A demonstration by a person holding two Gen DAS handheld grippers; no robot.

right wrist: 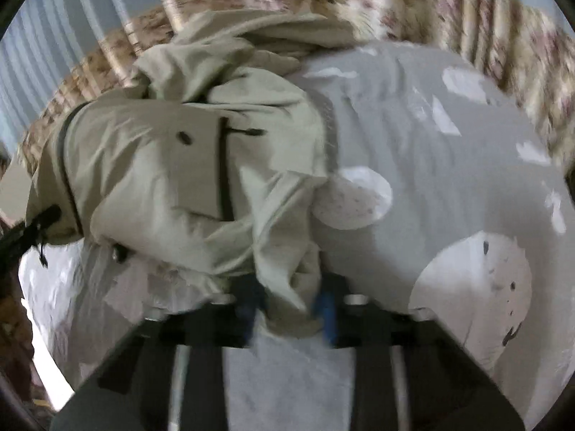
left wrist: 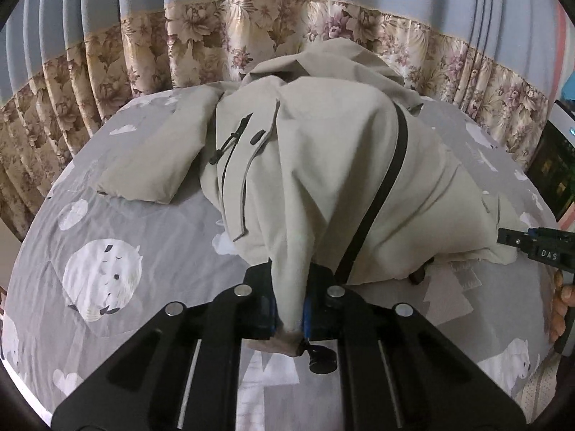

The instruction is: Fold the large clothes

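Note:
A large beige jacket (left wrist: 323,151) with black zippers and cord pulls lies bunched on the bed. My left gripper (left wrist: 289,309) is shut on a pinched fold of its hem and lifts it off the sheet. One sleeve (left wrist: 161,158) lies flat to the left. My right gripper (right wrist: 293,309) is shut on another part of the jacket (right wrist: 172,179) hem; that view is blurred. The right gripper also shows at the right edge of the left wrist view (left wrist: 539,248), beside the jacket's lower corner.
The bed has a grey sheet (left wrist: 143,237) with white animal prints. Floral and blue curtains (left wrist: 251,25) hang behind the bed. A dark screen (left wrist: 553,165) stands at the far right. A hand (left wrist: 562,305) holds the right gripper.

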